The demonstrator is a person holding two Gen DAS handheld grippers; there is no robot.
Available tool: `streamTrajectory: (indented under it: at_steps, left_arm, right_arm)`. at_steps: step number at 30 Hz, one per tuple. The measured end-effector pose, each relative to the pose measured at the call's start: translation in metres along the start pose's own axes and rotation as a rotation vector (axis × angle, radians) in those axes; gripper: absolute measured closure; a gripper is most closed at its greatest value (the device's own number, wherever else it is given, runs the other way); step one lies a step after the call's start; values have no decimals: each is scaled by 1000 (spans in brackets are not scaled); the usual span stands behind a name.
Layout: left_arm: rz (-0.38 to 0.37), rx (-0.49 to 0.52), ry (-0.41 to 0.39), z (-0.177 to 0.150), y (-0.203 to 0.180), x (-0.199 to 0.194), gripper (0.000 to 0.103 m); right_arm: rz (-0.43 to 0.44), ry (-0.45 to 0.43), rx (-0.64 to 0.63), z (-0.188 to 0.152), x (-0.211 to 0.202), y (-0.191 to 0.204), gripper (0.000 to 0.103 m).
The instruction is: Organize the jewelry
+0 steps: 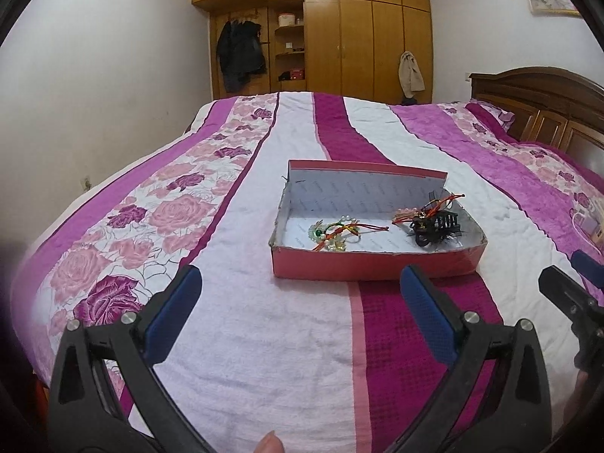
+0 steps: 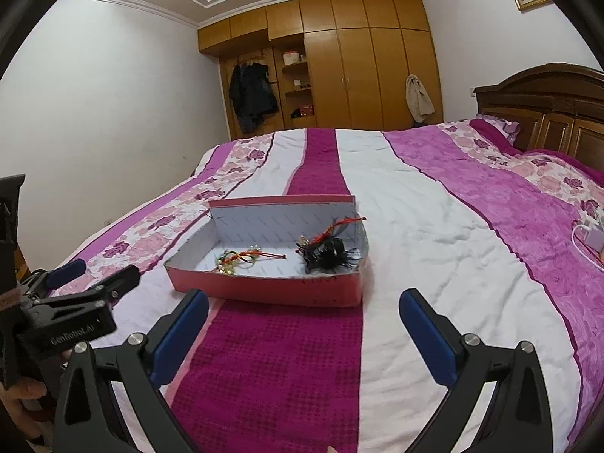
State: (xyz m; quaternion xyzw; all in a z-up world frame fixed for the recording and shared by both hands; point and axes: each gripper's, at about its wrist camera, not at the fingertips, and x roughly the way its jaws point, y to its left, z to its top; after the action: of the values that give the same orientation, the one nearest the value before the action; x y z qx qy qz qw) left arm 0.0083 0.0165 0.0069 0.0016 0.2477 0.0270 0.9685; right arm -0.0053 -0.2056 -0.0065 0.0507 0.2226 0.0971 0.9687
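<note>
My left fingers [image 1: 298, 313] stand spread as wide as they go, blue pads facing each other with nothing between them but the bedspread. My right fingers [image 2: 302, 336] are spread just as wide and also hold nothing. Both point slightly downward over the near part of the bed [image 1: 234, 339], which is covered in white, magenta and rose-patterned stripes.

The red cardboard box [image 1: 362, 264] sits on the bed just beyond my fingertips, well clear of both pairs. It is a shallow tray with a white lining and a taller far wall. In my left view it lies ahead and a little to the right; in my right view it lies ahead and to the left.

Inside it, at the left, lies a tangle of beaded bracelets [image 1: 336, 234] with green beads, pearls and red and yellow cord. At the right end lies a black hair claw [image 1: 438, 226] with a second red-corded bracelet [image 1: 426, 211] draped against it, one cord loop reaching over the box's right rim.

My right gripper shows at the right edge of the left view, and my left gripper at the left edge of the right view.

A white charger [image 2: 592, 234] with its cable lies on the bed far to the right. A wooden wardrobe [image 1: 362, 37] fills the far wall, and a dark wooden headboard [image 1: 543, 109] stands at the far right.
</note>
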Motion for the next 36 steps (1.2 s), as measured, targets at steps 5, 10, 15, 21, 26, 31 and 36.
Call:
streamTrajectory:
  at_steps: [5, 10, 15, 21, 26, 31, 36]
  left_arm:
    - [1, 0, 2, -1, 0, 0, 5]
    - [-4, -3, 7, -1, 0, 1, 5]
    - [-8, -13, 9, -1, 2, 1, 5]
    - [-8, -32, 17, -1, 4, 2, 5]
    - [-16, -52, 22, -1, 7, 3, 5]
    - [-15, -53, 23, -2, 7, 3, 5]
    - [-16, -54, 22, -1, 8, 2, 5]
  right_arm:
    - [-14, -6, 14, -2, -2, -5, 0]
    - [-13, -10, 22, -1, -3, -6, 0]
    - [-11, -12, 20, -1, -4, -6, 0]
    - [-12, -10, 22, -1, -4, -6, 0]
    - [-12, -11, 21, -1, -4, -6, 0]
    - [-12, -9, 20, -1, -4, -5, 0]
    - [-12, -11, 20, -1, -4, -5, 0]
